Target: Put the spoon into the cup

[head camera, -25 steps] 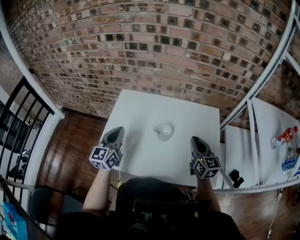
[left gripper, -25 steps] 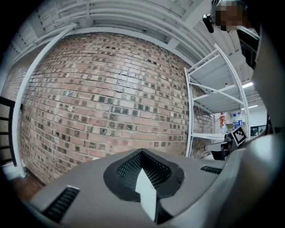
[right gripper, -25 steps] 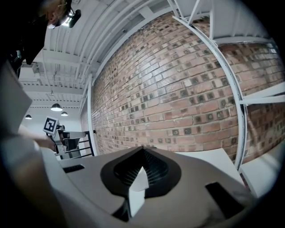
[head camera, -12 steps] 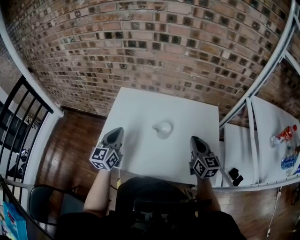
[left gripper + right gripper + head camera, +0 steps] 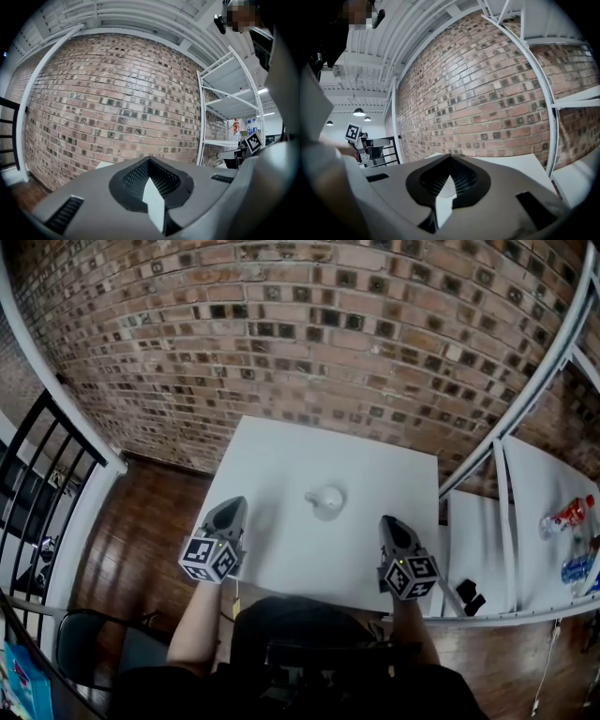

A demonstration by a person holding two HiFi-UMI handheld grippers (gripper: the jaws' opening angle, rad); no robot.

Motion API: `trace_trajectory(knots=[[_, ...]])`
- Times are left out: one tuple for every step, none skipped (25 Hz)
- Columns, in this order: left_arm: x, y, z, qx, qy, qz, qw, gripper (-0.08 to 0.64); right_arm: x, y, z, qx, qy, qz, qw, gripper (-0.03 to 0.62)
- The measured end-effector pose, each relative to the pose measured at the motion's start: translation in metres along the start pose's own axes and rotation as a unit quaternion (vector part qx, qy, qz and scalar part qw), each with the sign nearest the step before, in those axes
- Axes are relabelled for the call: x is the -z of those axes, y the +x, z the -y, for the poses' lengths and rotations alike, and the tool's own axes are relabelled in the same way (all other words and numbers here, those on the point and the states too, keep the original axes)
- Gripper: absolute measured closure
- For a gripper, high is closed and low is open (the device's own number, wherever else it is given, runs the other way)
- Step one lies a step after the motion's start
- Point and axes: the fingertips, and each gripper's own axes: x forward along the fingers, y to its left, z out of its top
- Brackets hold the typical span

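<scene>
A small white cup (image 5: 327, 500) stands near the middle of the white table (image 5: 281, 465). I cannot make out a spoon in any view. My left gripper (image 5: 231, 505) hovers over the table's near left edge, left of the cup and apart from it, its jaws shut with nothing between them. My right gripper (image 5: 388, 523) sits at the near right edge, right of the cup, jaws together and empty. In the left gripper view the closed left gripper (image 5: 149, 160) points level at the brick wall. The right gripper (image 5: 450, 157), in its own view, looks across the tabletop (image 5: 511, 164).
A brick wall (image 5: 309, 343) backs the table. A white shelf rack (image 5: 506, 493) stands at the right with bottles (image 5: 568, 516) and a black object (image 5: 470, 596). A black railing (image 5: 37, 493) and a dark chair (image 5: 84, 652) are on the left, over wooden floor.
</scene>
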Motion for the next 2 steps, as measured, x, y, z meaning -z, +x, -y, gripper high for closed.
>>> trace_trajectory(knots=[[0.0008,0.0002,-0.0002,0.000,0.000,-0.001,1.0000,0.557,0.0000,0.0001,-0.0002,0.000,0.000,0.000,1.000,0.591],[0.0017,0.0005,-0.0004,0.000,-0.001,-0.002,1.0000,0.558,0.0000,0.0003,-0.0005,0.000,0.000,0.000,1.000,0.591]])
